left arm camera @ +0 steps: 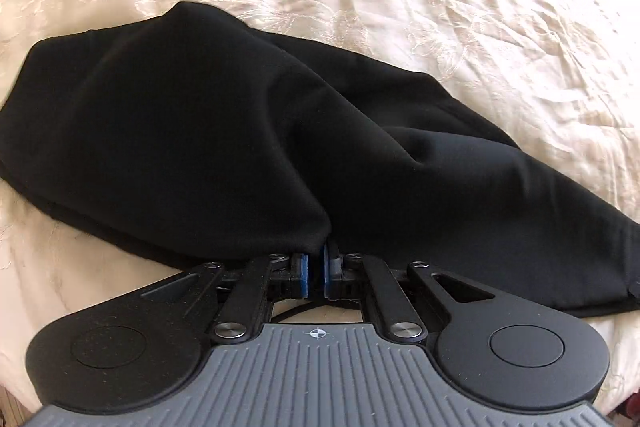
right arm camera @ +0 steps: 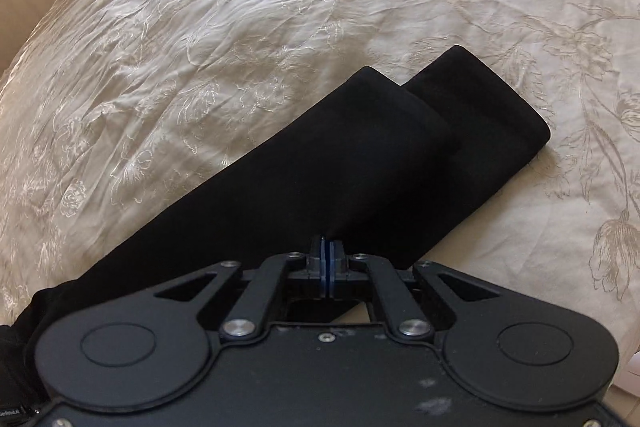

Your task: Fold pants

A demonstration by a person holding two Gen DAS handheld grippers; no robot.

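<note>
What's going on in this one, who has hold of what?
A person is folding black pants on a cream embroidered bedspread with two handheld grippers. The left gripper is shut on a bunched fold of the wider, upper part. The right gripper is shut on the fabric of the legs, whose two cuffs lie side by side, slightly offset. The fold is not yet finished.

The plain black fabric pants (left arm camera: 200,115) carry no pattern in either view (right arm camera: 320,163). The cream, crinkled bedspread (left arm camera: 440,7) beneath them bears pale embroidered flowers and leaves, with darker beige tulip outlines in the right wrist view (right arm camera: 612,239). The matte black left gripper (left arm camera: 315,273) has blue pads (left arm camera: 305,275) and a ribbed grey body; the black right gripper (right arm camera: 327,269) also shows blue pads (right arm camera: 323,267).
</note>
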